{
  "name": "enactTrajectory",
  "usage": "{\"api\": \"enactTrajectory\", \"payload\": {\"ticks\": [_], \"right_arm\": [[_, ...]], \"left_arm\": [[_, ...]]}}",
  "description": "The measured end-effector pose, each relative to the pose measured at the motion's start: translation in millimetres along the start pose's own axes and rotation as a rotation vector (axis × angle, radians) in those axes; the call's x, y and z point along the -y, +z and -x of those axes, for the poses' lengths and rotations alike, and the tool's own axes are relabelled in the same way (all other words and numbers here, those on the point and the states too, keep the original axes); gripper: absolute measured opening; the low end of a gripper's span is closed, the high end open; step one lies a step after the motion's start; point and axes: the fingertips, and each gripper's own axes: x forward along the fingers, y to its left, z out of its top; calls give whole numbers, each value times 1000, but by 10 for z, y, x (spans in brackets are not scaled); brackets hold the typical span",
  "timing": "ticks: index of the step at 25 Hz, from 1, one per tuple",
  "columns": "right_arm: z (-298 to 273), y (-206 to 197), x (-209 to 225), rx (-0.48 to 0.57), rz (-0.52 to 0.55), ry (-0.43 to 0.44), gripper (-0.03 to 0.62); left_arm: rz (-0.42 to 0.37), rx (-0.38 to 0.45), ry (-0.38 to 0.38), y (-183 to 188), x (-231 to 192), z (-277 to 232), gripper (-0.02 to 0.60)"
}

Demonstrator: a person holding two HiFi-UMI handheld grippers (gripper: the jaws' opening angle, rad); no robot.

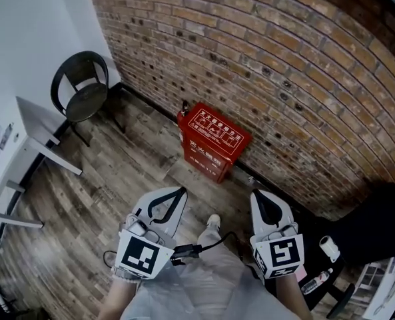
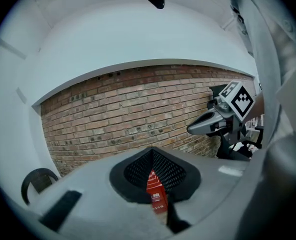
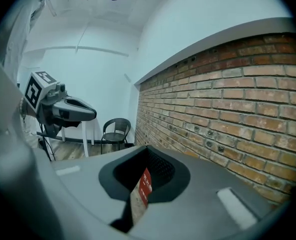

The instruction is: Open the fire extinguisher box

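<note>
The red fire extinguisher box stands on the wood floor against the brick wall, its lid down. A red extinguisher top shows at its left end. My left gripper and right gripper are side by side, short of the box and pointing at it, touching nothing. Both are shut and hold nothing. In the left gripper view, the box shows only through the thin slit between the jaws, and the right gripper hangs at the right. The right gripper view shows the box the same way, with the left gripper at the left.
A black chair stands in the corner, left of the box. A white table is further left. The brick wall runs behind the box. A dark stand with small items is at the lower right. The person's legs are below.
</note>
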Motion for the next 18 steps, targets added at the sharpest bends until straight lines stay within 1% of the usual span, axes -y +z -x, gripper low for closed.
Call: {"api": "enactTrajectory", "payload": {"ticks": [2, 8, 13, 18], "right_arm": [[-151, 54, 132, 4, 2, 12, 8], [-610, 147, 503, 1, 11, 45, 8], [-921, 169, 778, -13, 17, 71, 8], [-1124, 152, 1018, -21, 13, 85, 8]], "left_arm": [[-4, 3, 11, 51, -91, -144, -2], [21, 7, 58, 121, -410, -582, -2], [38, -13, 76, 91, -601, -945, -2], [43, -21, 79, 120, -693, -1256, -2]]}}
